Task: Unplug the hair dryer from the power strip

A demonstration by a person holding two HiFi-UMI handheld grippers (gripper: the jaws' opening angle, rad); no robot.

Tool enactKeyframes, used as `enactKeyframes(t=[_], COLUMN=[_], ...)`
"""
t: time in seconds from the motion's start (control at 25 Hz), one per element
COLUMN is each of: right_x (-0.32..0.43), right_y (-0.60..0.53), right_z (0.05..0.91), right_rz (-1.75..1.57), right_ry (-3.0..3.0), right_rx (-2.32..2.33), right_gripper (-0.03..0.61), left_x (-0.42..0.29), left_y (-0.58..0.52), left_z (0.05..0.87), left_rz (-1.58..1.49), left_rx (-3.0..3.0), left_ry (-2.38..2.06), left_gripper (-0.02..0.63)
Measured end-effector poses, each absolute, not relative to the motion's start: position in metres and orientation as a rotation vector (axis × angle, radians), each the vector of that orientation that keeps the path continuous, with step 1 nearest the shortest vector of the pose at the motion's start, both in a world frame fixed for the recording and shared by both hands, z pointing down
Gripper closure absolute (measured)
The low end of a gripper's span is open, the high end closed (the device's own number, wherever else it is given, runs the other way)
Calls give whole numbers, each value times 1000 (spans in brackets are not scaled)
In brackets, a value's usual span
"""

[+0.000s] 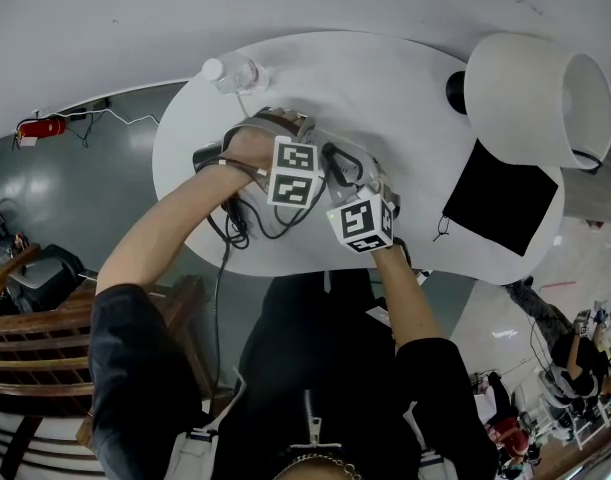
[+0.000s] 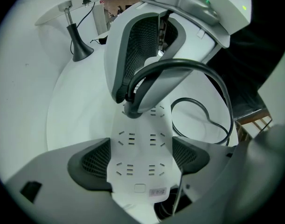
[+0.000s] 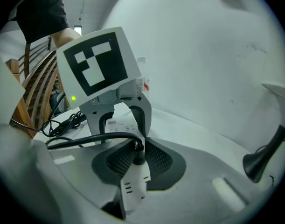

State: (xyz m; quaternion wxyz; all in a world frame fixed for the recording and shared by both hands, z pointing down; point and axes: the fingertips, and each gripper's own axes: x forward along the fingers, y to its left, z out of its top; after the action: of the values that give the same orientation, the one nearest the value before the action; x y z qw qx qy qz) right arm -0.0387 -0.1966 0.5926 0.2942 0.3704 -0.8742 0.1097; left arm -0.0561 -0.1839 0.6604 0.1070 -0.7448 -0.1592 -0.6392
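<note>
Firstly, at the left of the white table (image 1: 405, 78), one clear water bottle (image 1: 232, 71) stands near the far edge, apart from the work.

Next comes the left gripper (image 2: 140, 164), pointing straight down. Its two pads are pressed against the long sides of the single white power strip (image 2: 133, 148), which lies flat on the table. I judge this grip is there to pin the strip down so it will not lift when the plug is pulled. The strip shows six outlet places in two columns, as far as they can be counted. Five are free, and there is one small button at the near end.

The sixth outlet, at the far end, holds the one black plug (image 2: 132, 108). The right gripper (image 3: 137, 158) comes in at a slant and is closed on it, with a pad against each side of the plug body. The plug looks seated and not yet out, so the pull is the step in hand. One black cord (image 2: 189, 65) arches from the plug over the right gripper's jaw and loops away across the table. The hair dryer itself I cannot pick out with certainty under the hands.

Further right lie one black cloth (image 1: 500, 200) and one lamp (image 1: 535, 93) with a white shade, both clear of the two grippers.
</note>
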Motion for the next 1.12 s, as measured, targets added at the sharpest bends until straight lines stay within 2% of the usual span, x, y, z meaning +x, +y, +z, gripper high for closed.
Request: enactKeyframes(t=[0.24, 0.56, 0.84, 1.12], right_x=[-39, -40, -36, -39], right_y=[-198, -193, -201, -192], right_z=[594, 593, 591, 591], right_rz=[376, 293, 430, 266], right_ry=[-2345, -2338, -2365, -2308], right_rx=[990, 991, 989, 1001], right_gripper=[523, 532, 532, 534], left_x=[-56, -54, -55, -54], left_y=[-184, -184, -184, -184], left_z=[661, 660, 660, 662], left_rz=[-1874, -1871, -1876, -1889], left_rx=[-2203, -2204, -2196, -2188], left_ry=[-464, -457, -461, -456], left_gripper=[221, 221, 221, 221])
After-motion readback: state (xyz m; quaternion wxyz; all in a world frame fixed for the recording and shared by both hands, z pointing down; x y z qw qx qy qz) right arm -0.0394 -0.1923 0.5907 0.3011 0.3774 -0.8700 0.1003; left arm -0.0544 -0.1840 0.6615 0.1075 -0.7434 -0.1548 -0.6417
